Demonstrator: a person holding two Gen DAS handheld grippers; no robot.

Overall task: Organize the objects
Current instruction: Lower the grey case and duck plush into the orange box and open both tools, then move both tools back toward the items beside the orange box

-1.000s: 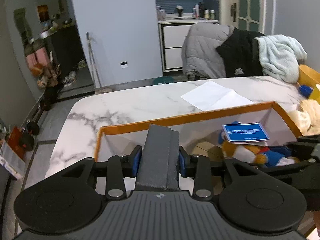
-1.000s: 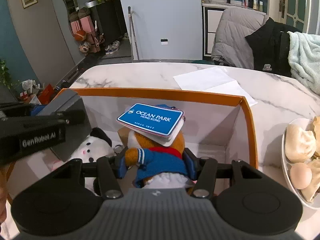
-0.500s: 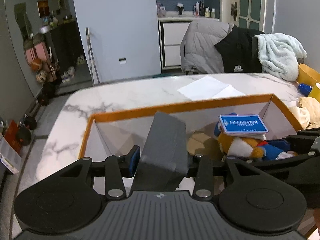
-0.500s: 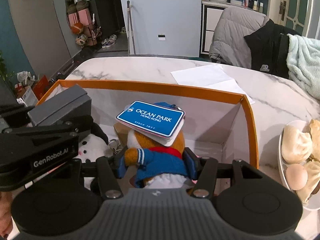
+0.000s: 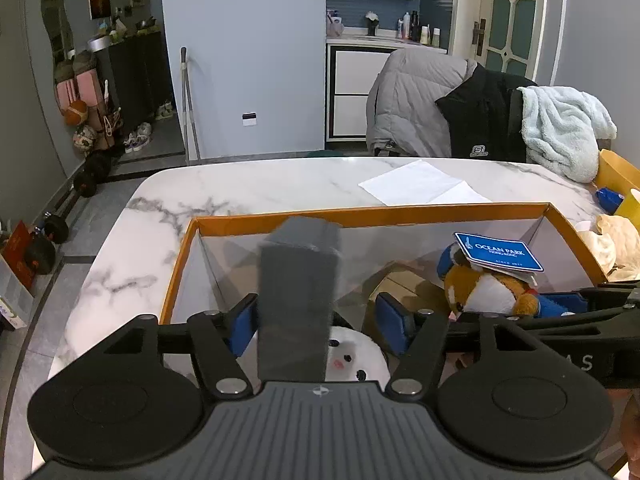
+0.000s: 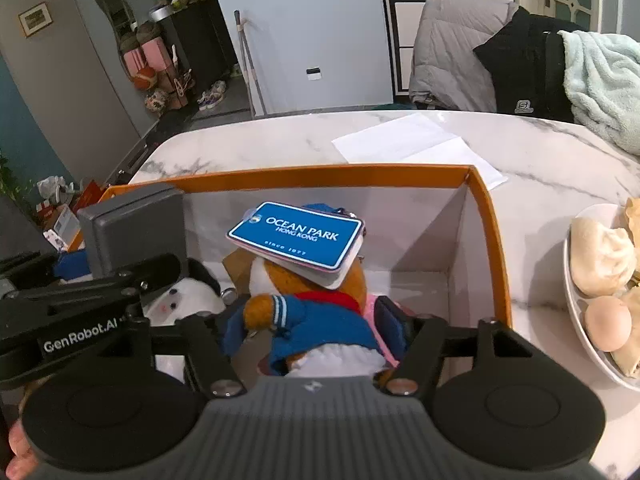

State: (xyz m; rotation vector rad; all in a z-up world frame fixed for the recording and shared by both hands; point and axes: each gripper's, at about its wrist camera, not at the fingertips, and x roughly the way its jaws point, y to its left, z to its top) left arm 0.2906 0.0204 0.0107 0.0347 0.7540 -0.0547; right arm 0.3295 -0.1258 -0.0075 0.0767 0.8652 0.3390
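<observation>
L gripper jaws just opening, grey box loose between, R gripper jaws just opening around plush toy

The surface is glossy veined marble. On it, the cardboard box looks matt; inside, a fuzzy plush fox and matt grey case.

Right gripper jaws just opening around plush toy inside orange box.
</observation>
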